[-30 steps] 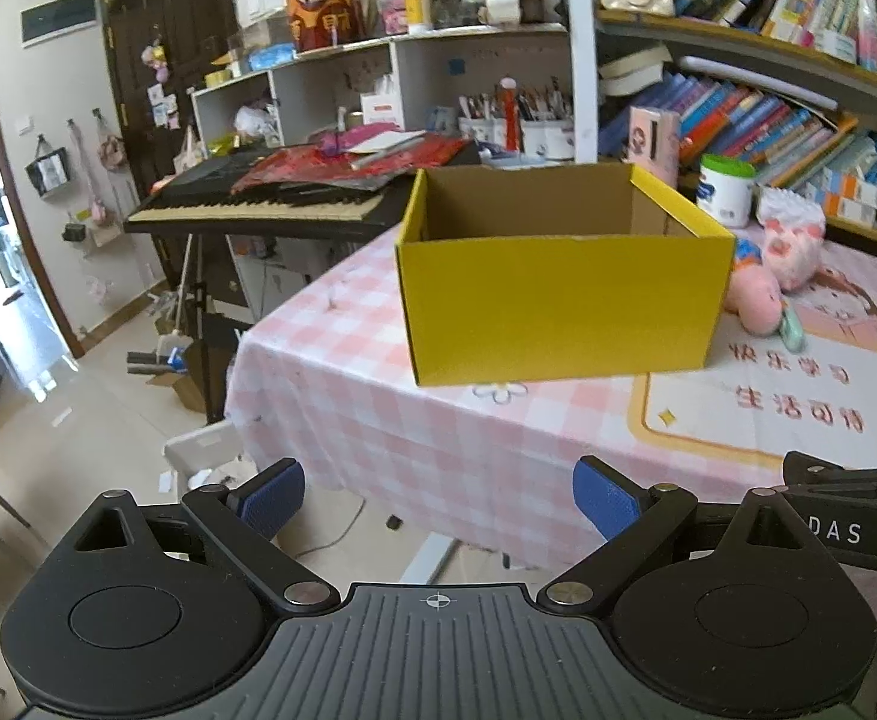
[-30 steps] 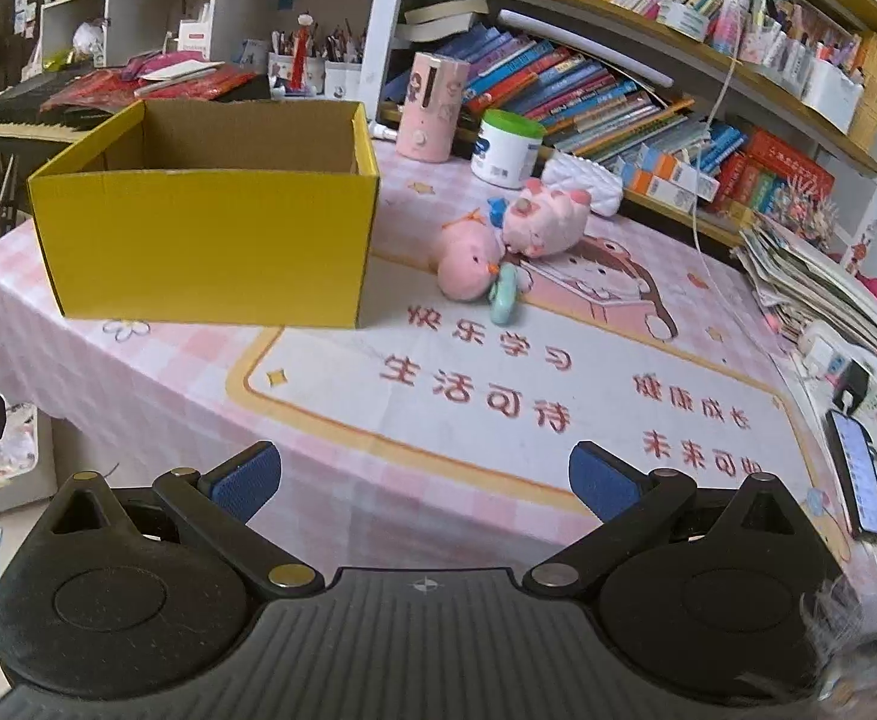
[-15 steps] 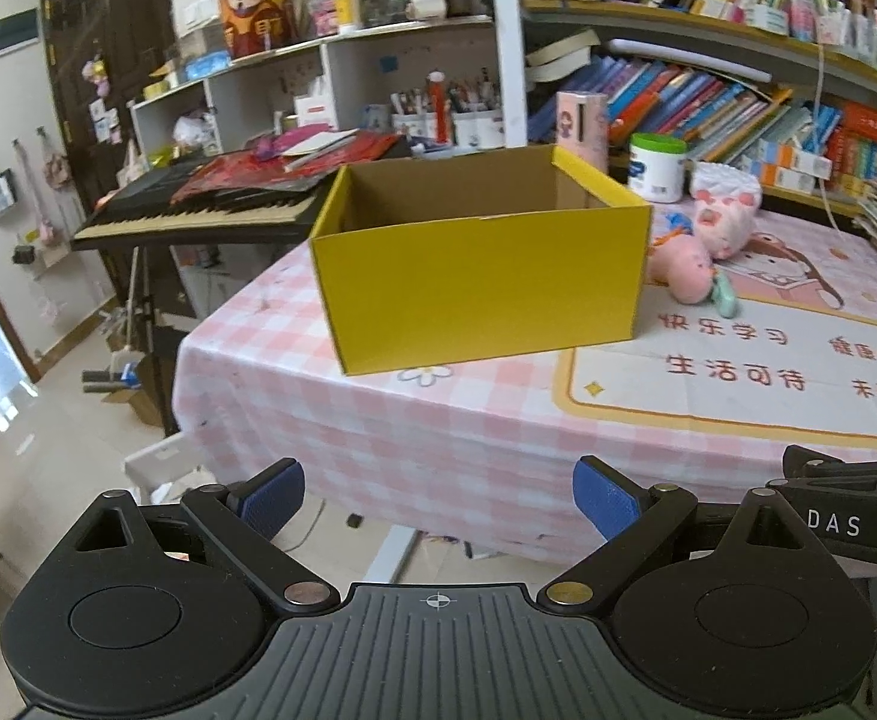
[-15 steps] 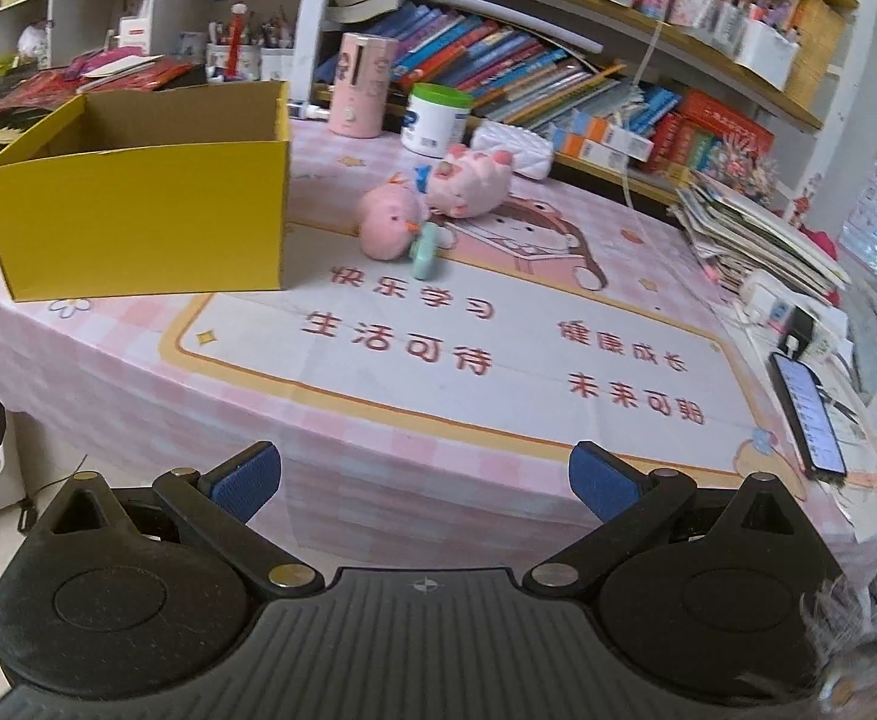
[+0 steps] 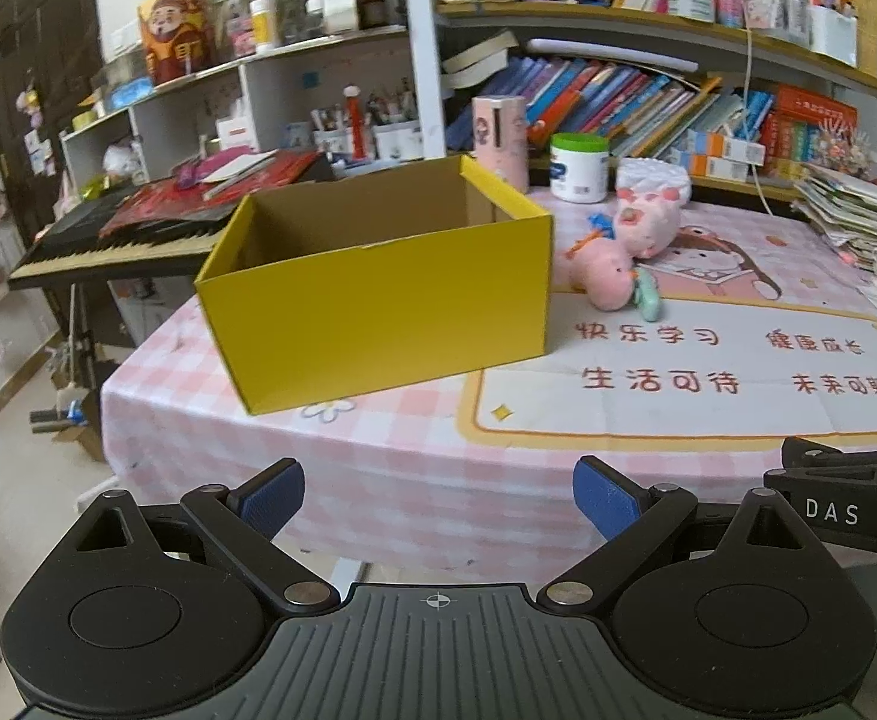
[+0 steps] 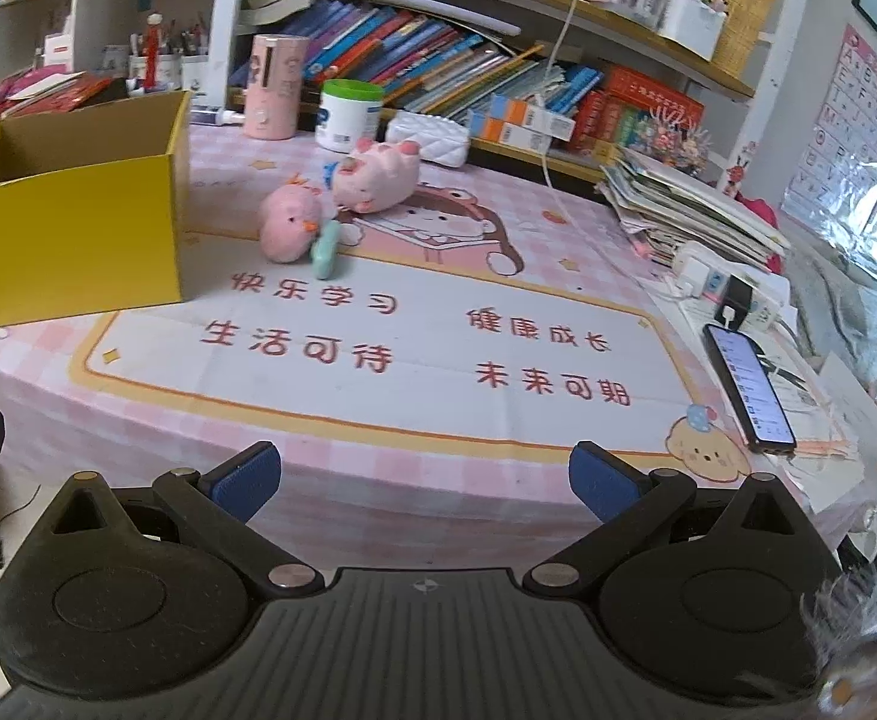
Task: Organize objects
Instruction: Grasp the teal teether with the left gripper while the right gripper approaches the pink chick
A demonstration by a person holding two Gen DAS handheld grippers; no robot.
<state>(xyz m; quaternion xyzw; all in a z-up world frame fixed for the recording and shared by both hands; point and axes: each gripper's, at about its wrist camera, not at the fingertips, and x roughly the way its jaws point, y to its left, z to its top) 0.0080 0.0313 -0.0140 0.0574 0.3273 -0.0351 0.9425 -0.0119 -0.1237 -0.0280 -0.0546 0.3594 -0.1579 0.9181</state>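
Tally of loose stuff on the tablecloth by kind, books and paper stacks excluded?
Yellow box: 1
Pink plush toys: 2
Teal toy: 1
Pink canister: 1
Green-lid jar: 1
White quilted pouch: 1
Phone: 1
Total: 8

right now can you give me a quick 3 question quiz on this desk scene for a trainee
1. True or false: the yellow box already has toys showing inside it.
2. Which lies nearest the box's right side? A) the pink chick plush B) the phone C) the white tub with a green lid
3. Fill in: both the left gripper and the right gripper have their jaws ____.

Key
1. False: the part of the inside that shows is bare cardboard.
2. A: the chick lies just beside the box, touching the pink pig plush.
3. Open, with nothing between the fingers.
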